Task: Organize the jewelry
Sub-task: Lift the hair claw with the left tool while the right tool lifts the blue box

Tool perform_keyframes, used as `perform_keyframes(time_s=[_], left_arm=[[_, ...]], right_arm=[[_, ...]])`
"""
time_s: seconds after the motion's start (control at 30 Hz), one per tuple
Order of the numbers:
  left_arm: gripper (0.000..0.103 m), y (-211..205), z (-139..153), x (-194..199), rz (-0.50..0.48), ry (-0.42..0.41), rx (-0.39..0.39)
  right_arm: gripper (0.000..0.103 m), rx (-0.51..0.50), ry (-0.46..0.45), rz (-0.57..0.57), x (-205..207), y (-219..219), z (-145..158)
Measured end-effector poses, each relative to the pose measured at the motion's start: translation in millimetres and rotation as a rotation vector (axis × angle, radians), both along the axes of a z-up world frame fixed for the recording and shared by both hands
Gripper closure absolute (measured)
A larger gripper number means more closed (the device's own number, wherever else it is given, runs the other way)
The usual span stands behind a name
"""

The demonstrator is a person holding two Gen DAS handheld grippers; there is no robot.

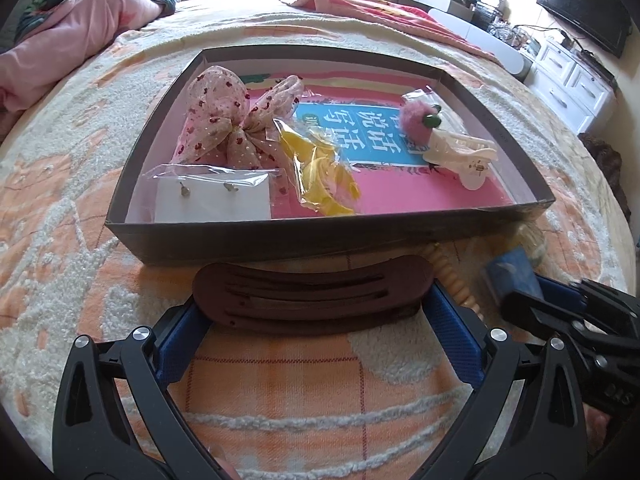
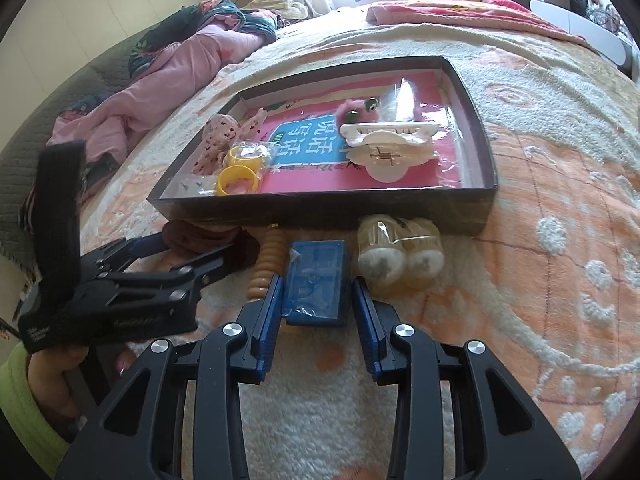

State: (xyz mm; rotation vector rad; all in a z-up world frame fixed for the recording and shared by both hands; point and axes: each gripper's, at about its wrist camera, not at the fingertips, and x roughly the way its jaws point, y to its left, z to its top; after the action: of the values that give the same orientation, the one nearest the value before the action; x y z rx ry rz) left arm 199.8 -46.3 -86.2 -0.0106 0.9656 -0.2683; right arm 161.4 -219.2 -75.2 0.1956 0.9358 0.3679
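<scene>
box wall (image 1: pixel 320 236) blocks the way ahead; blanket (image 2: pixel 540 300) rightward lies open

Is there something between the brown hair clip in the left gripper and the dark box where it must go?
Only the dark cardboard box's near wall stands between; the brown plastic hair clip, held in the left gripper, must go over it. Nothing else visible blocks.

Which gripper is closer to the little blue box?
Right. The right gripper has its fingers closed around the blue box. The left gripper sits off to its left, holding the brown hair clip.
</scene>
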Motion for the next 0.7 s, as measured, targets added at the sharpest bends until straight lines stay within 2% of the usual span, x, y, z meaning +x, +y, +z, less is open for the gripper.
perform_keyframes(time_s=[0.17,0.27,0.33,0.37,0.4,0.43,0.47,0.7], left_arm=[[0.013,-1,0,2,0.029,0.004,-0.001],[0.026,0,2,-2,0.028,0.004,0.000],[0.044,1,4,-4,0.024,0.000,-0.003],[0.048,2,5,-4,0.021,0.000,-0.006],[0.061,4,6,-6,0.016,0.000,-0.010],[0.082,4,7,-7,0.016,-0.002,-0.002],[0.089,6,7,-8,0.011,0.002,-0.007],[0.100,16,6,-17,-0.003,0.006,-0.029]], right_arm=[[0.070,-0.024,-0.025,0.007,-6,2,6],[0.070,-0.042,-0.042,0.013,-9,4,11],[0.070,-0.050,-0.051,0.018,-11,5,13],[0.070,-0.053,-0.056,0.019,-12,6,14],[0.070,-0.057,-0.063,0.023,-13,7,16],[0.070,-0.059,-0.066,0.025,-14,8,17],[0.070,-0.060,-0.069,0.026,-15,8,18],[0.070,-0.067,-0.070,0.037,-16,15,20]])
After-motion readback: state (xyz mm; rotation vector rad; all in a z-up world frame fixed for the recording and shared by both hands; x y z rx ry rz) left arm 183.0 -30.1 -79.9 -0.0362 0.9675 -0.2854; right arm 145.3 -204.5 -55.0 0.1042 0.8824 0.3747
